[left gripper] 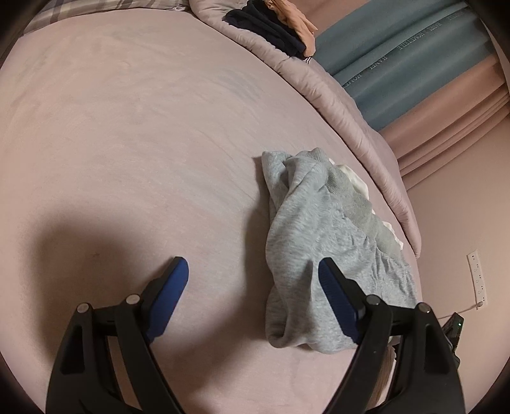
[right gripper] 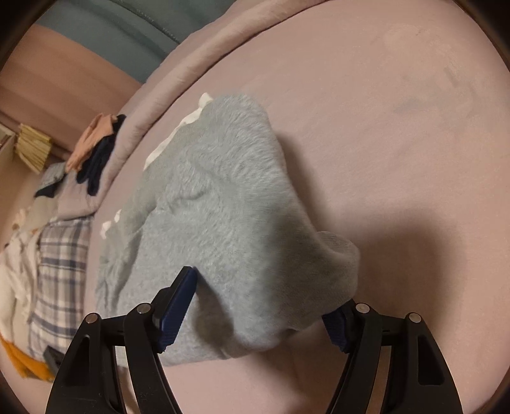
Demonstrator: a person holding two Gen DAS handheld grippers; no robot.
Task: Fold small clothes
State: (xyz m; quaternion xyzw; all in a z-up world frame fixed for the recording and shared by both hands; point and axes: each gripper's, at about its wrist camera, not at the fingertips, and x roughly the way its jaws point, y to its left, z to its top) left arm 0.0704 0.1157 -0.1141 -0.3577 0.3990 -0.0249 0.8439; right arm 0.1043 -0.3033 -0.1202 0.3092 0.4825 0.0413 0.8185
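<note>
Grey garment [left gripper: 322, 235] lies crumpled on the pink bed sheet [left gripper: 134, 133], toward the bed's side edge, next to the rolled pink quilt [left gripper: 344, 114]. It looks like a small fleece piece with a ribbed band; white fabric [left gripper: 353, 180] peeks out at its far edge, and whether that is lining or a second item cannot be told.

Left gripper [left gripper: 253, 270]: jaws wide apart, nothing pinched. One blue pad is over bare sheet, the other sits over the near part of the garment; whether it touches cannot be told.

Right gripper [right gripper: 267, 299]: jaws also spread wide. In the right wrist view the grey garment [right gripper: 223, 207] fills the gap between the fingers, a folded lump bulging over the far-side finger and hiding most of its pad. The visible blue pad [right gripper: 178, 305] stands just beside the fabric, not squeezing it. So cloth between the jaws, no grip.

No box, basket or bin in either view. The only holding surface is the bed. On the quilt near the bed's far edge sits a small heap: dark navy clothes [left gripper: 271, 28] with a peach piece [left gripper: 293, 19] touching them. Right wrist view also shows a plaid pillow [right gripper: 60, 270] at the bed's end, with white cloth [right gripper: 14, 264] and something orange [right gripper: 22, 360] beside it, blurred.
</note>
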